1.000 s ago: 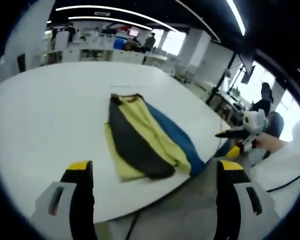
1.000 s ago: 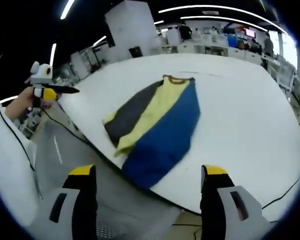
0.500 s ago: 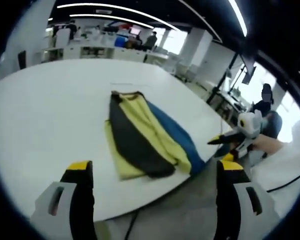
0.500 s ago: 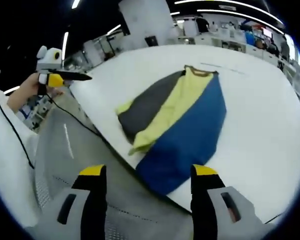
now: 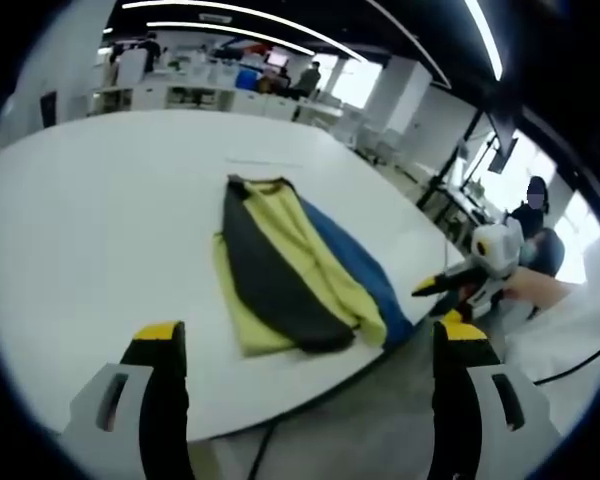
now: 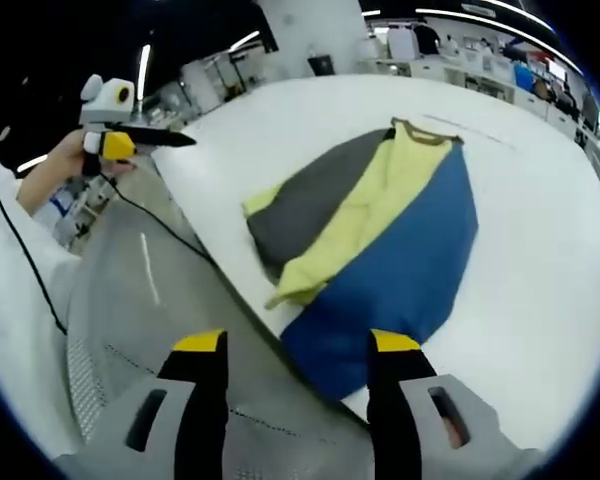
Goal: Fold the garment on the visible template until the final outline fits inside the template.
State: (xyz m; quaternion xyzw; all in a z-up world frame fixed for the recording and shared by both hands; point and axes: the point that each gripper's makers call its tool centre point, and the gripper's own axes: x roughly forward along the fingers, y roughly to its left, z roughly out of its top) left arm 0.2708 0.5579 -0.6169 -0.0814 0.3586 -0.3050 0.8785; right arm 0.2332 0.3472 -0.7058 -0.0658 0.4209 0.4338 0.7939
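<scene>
A garment in blue, yellow and dark grey (image 5: 292, 272) lies folded lengthwise on the white table (image 5: 100, 220), collar at the far end and hem near the table's edge. My left gripper (image 5: 310, 340) is open and held back from the near edge, short of the cloth. In the right gripper view the garment (image 6: 400, 260) lies with its blue hem just ahead of my open right gripper (image 6: 296, 345), which holds nothing. The right gripper (image 5: 458, 285) shows beside the blue hem corner, apart from it. The left gripper (image 6: 130, 140) hangs off the table to the left.
A thin faint line (image 5: 265, 162) marks the table beyond the collar. Grey floor (image 6: 130, 330) and a cable (image 6: 170, 240) lie below the table edge. Desks, chairs and people stand in the office behind. A person's hand (image 6: 55, 175) holds the left gripper.
My right gripper has come closer to the blue hem and its jaws have narrowed a little, staying open. The left gripper has barely moved. The garment lies as before.
</scene>
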